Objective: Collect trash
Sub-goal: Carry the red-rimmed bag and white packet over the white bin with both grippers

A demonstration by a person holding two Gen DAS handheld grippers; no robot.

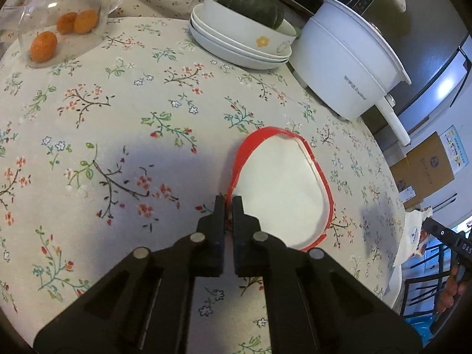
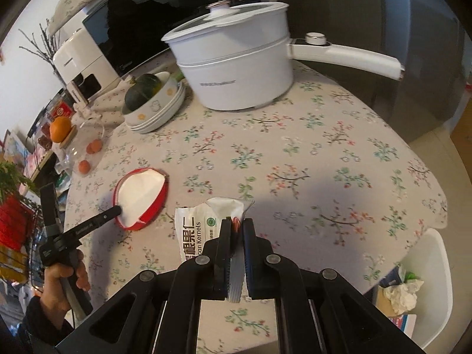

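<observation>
A flattened red paper cup with a white inside lies on the floral tablecloth. My left gripper is shut on its near red rim, which shows as a thin red strip between the pads. In the right wrist view the same cup sits left of centre, and the left gripper, held by a hand, has its tip on the cup's edge. My right gripper is shut on a white snack bag printed "Kernels". The bag hangs crumpled just above the cloth.
At the back of the round table stand a white electric pot with a long handle and stacked bowls holding a green squash. A glass dome covers oranges. A white bin with rubbish stands beyond the table's right edge.
</observation>
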